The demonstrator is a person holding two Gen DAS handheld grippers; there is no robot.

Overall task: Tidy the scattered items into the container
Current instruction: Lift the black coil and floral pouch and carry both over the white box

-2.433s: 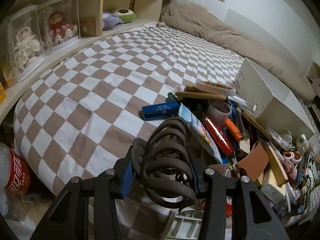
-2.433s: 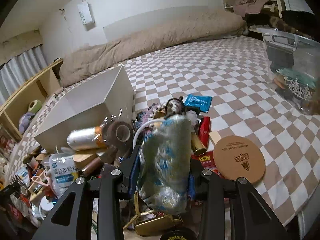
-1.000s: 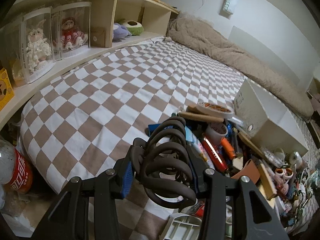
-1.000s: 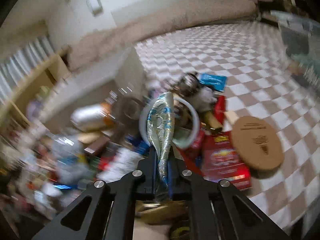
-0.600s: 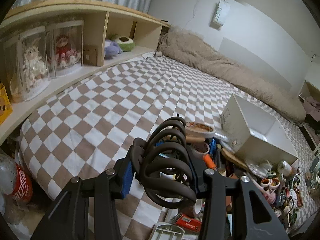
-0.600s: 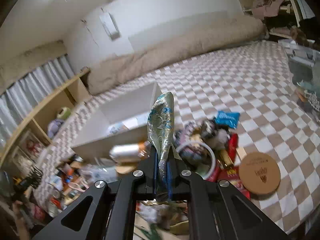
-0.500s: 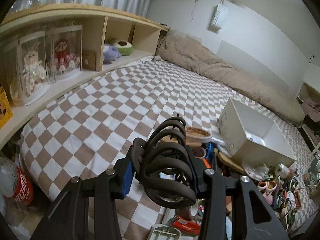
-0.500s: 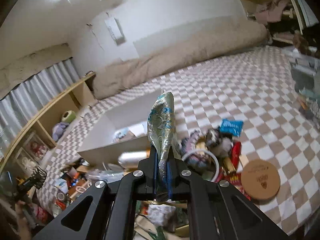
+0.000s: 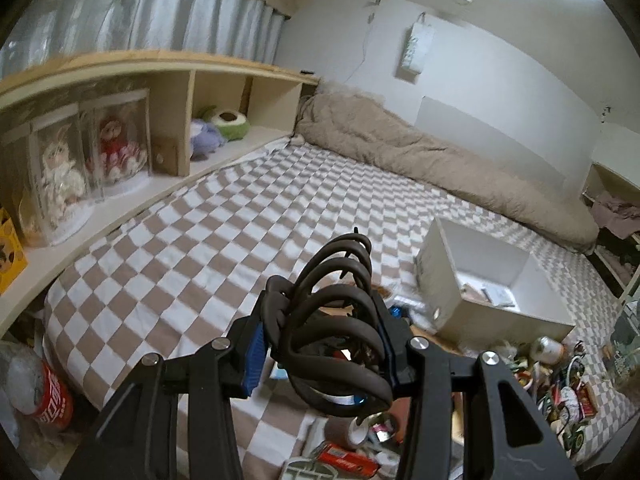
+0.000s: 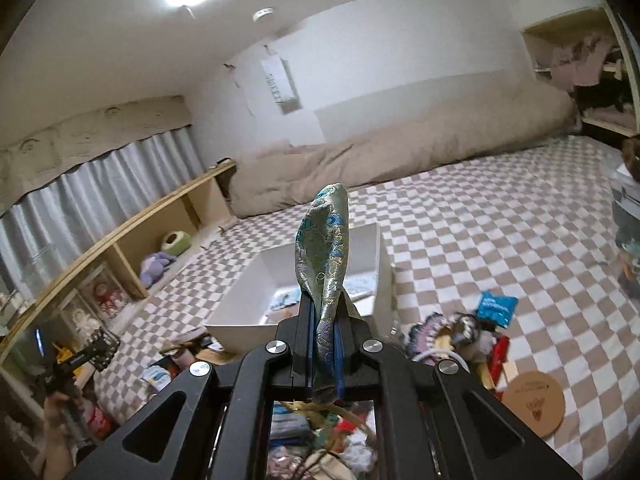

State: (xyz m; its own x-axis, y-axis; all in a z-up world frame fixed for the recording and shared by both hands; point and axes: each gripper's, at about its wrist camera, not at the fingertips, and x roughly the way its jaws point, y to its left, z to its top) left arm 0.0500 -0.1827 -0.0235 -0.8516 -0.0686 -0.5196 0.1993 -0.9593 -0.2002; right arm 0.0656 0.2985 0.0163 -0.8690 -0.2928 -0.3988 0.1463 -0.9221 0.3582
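The right gripper (image 10: 323, 344) pinches a brocade pouch (image 10: 323, 248) and the left gripper (image 9: 320, 344) clamps a dark hair claw (image 9: 332, 328), both held above the clutter (carry step, I judge). Next, each must reach over the white box (image 10: 320, 280) and let go.

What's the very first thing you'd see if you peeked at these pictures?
The big dark claw hair clip clamped in the left gripper fills the foreground, and a shiny blue-green brocade pouch stands up from the right gripper. Behind them lies a checkered bed with a white box and a jumble of small things beside it.
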